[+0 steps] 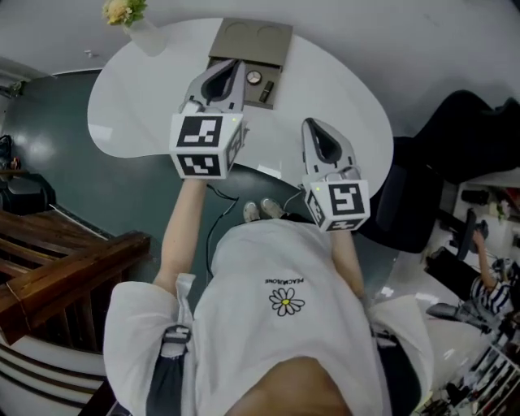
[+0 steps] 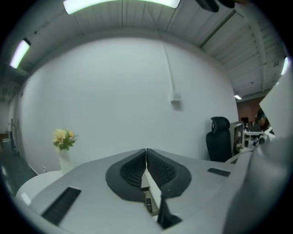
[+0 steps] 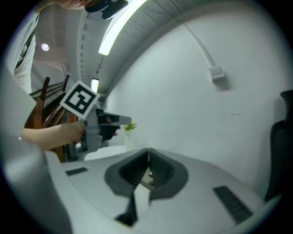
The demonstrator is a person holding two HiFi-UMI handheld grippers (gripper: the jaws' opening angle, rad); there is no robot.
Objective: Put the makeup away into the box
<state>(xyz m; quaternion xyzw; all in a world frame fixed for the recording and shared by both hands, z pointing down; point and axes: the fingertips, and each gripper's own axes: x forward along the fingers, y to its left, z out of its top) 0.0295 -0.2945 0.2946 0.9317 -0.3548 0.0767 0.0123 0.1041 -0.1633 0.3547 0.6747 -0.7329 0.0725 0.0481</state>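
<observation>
Makeup (image 1: pixel 254 78) in open box (image 1: pixel 250 39)

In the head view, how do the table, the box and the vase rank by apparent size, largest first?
1. Table
2. Box
3. Vase
The box and the vase both stand on the table, so nearness to the camera does not put this order in doubt.

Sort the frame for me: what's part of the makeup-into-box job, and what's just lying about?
Job:
- open box
- small round item and dark stick, both inside the box
- left gripper and right gripper, both shut and empty

Lying about:
- vase of flowers
- black office chair
- wooden furniture
</observation>
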